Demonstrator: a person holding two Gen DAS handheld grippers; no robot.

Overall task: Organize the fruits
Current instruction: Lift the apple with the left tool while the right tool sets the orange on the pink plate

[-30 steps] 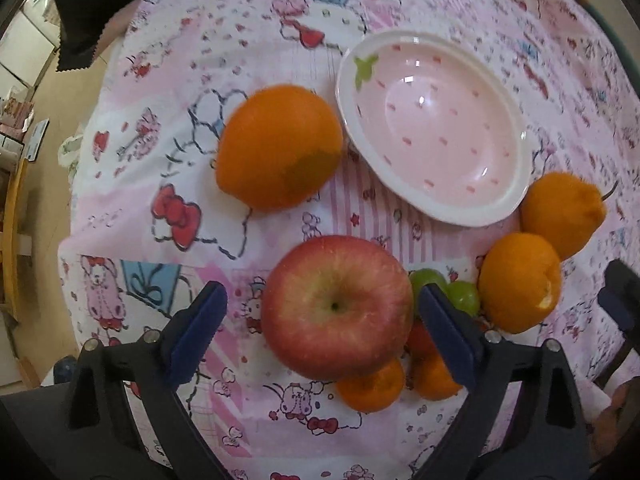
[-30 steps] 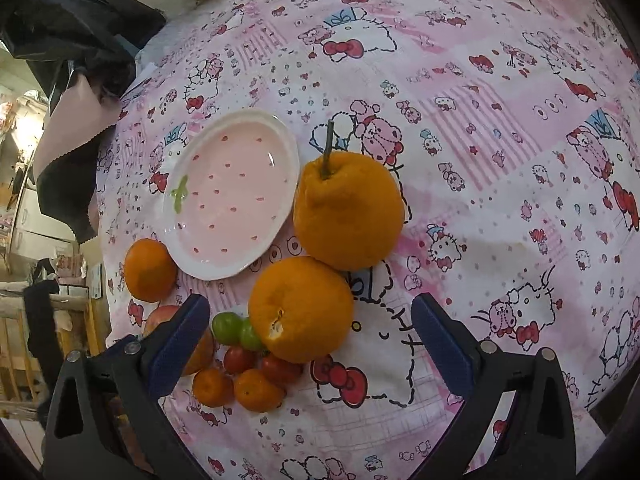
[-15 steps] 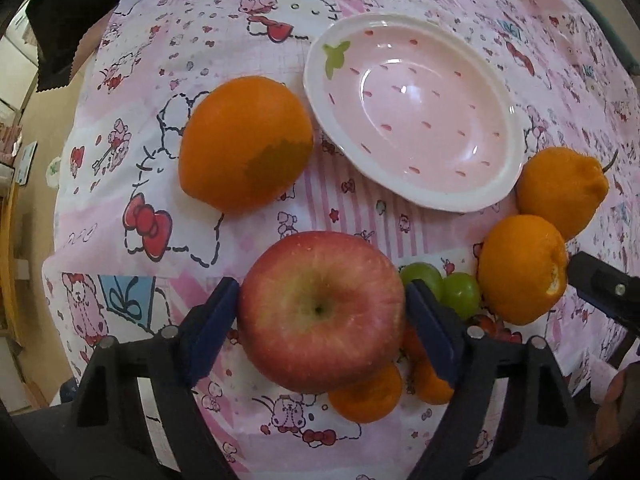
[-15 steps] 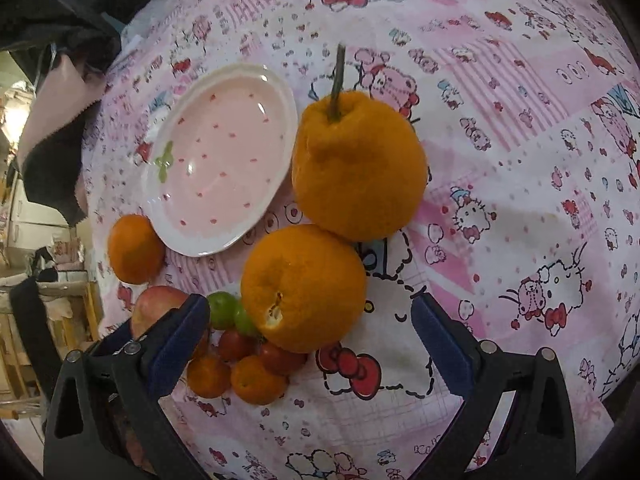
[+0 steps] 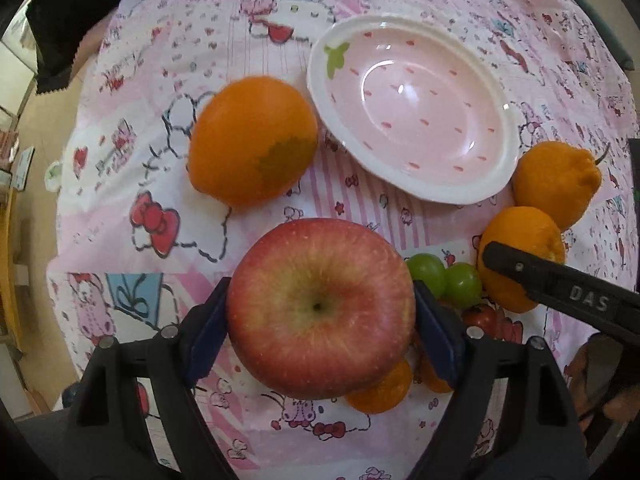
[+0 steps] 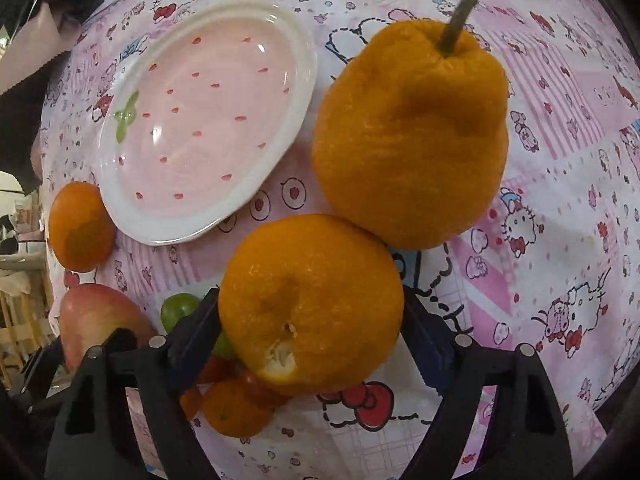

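Fingers: left gripper [image 5: 320, 316] closing around apple [image 5: 320, 308], lower centre; right gripper [image 6: 312, 320] closing around orange [image 6: 310, 304].
Risk: grapes [image 5: 444, 280] crowd both; squeeze could nudge them.
Plate [image 5: 508, 176]: empty, upper right.

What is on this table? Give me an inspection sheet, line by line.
Surface: pink cartoon-print tablecloth.
Job's things: empty pink plate; apple; round orange; stemmed orange touching it; third orange left of the plate; green grapes, small oranges and small red fruit clustered between apple and round orange.
Clutter: black cloth at the far corner.
Grippers: left gripper jaws closing, pads on the apple's sides; right gripper jaws closing, pads on the round orange's sides.
Cables: nothing seen.
Surroundings: blurred wooden furniture beyond the table edge.
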